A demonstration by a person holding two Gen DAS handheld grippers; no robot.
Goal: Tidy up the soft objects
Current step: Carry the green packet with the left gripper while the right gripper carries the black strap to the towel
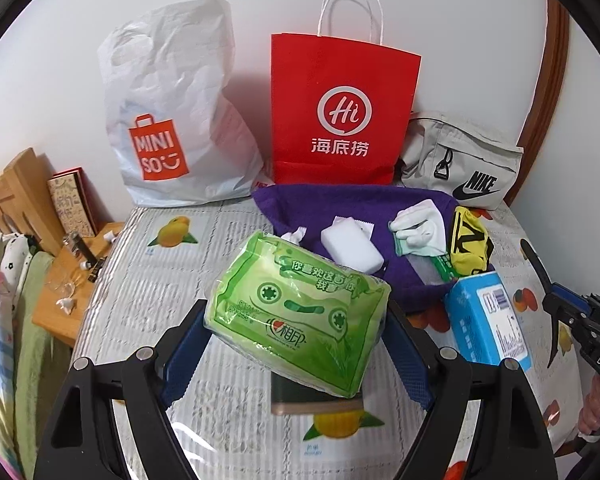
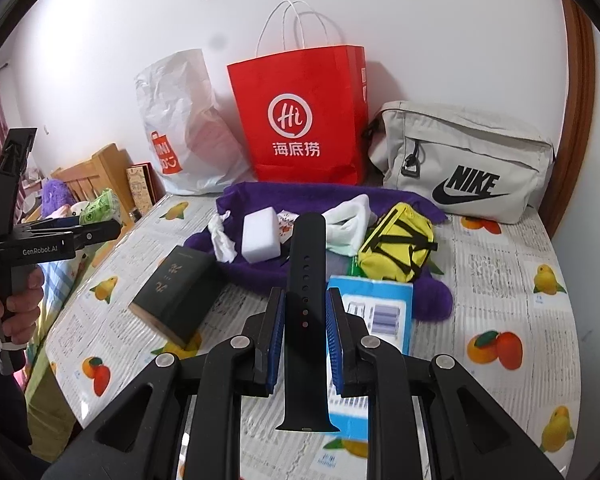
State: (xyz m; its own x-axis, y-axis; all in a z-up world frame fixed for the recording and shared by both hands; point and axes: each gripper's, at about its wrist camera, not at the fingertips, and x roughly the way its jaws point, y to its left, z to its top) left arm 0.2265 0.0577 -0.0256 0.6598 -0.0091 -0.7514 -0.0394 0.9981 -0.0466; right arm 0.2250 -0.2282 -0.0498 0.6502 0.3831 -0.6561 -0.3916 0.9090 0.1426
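Note:
In the left wrist view my left gripper [image 1: 300, 340] is shut on a green tissue pack [image 1: 300, 308], held above the table with a pad on each side. In the right wrist view my right gripper [image 2: 304, 320] is shut on a black watch strap [image 2: 304, 272] that stands upright between its blue pads. Beyond both lies a purple cloth [image 2: 260, 268] carrying a white sponge block [image 2: 260, 236], a crumpled tissue [image 2: 224, 236], a white glove [image 2: 348, 220] and a yellow pouch [image 2: 396, 244]. The left gripper [image 2: 96, 224] with the pack shows at the left edge.
A red paper bag [image 1: 340, 108], a white plastic bag [image 1: 172, 120] and a grey Nike bag [image 1: 464, 164] stand along the wall. A dark book [image 2: 176, 292] and a blue box [image 2: 384, 312] lie on the fruit-print tablecloth [image 2: 500, 280]. A wooden side table [image 1: 72, 280] stands to the left.

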